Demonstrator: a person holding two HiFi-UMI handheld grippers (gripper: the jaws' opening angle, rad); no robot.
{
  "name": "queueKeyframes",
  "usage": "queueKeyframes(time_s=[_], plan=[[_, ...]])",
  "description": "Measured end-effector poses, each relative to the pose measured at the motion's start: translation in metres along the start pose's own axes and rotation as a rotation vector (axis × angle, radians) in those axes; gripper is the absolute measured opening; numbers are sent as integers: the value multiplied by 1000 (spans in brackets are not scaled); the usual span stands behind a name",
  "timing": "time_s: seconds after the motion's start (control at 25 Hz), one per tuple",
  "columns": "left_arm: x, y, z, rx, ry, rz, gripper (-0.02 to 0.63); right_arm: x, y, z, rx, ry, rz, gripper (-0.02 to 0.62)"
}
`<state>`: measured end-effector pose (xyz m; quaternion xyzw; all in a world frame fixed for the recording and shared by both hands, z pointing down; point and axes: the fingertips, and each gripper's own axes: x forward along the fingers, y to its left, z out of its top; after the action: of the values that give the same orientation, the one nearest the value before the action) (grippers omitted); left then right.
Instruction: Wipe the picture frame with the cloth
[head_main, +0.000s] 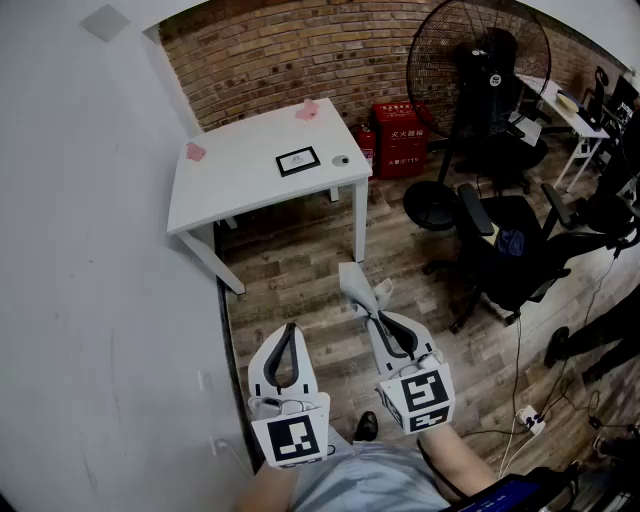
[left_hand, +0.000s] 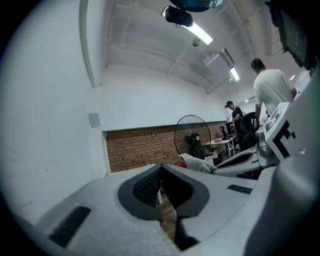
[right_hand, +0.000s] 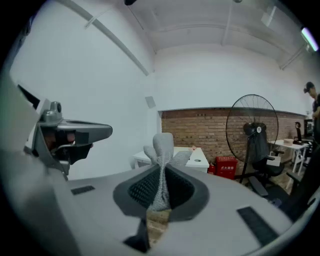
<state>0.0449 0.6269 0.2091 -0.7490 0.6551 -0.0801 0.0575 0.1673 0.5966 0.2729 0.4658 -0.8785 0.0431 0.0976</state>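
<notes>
Picture frame (head_main: 297, 161) flat on the white desk (head_main: 240, 190), well away from both tools.

Lying toward the desk's right side, near the front edge, just beside a small round grey thing (head_main: 341, 160). One pink bit (head_main: 195, 152) at the desk's left edge, another pink bit (head_main: 307, 112) at the back edge. Right tool (head_main: 375, 316) clamped on the grey cloth (head_main: 358, 285), loose end poking out past the tips. Left tool (head_main: 290, 330) pinched closed with nothing in it, just beside the right one, low over the wood floor (head_main: 300, 270). Open floor between tools and desk. White wall (head_main: 90, 280) tight along the left, right up against the desk's left edge. Over on the right, a big standing fan (head_main: 478, 70), a red box (head_main: 400, 138) and a black office chair (head_main: 505, 250) crowding that side.
</notes>
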Motion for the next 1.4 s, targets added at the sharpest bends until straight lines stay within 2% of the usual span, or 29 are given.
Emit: queueKeyframes(time_s=[0.44, 0.76, 1.04, 1.4], plan=[[3, -24, -3, -9, 19, -10, 9, -17, -22, -5, 22, -13, -18, 37], [29, -20, -20, -24, 49, -10, 9, 4, -37, -17, 33, 23, -22, 38], [85, 11, -40, -44, 82, -5, 9, 68, -51, -21, 40, 54, -20, 38], [205, 76, -72, -60, 132, -24, 9, 201, -77, -18, 44, 115, -24, 38]])
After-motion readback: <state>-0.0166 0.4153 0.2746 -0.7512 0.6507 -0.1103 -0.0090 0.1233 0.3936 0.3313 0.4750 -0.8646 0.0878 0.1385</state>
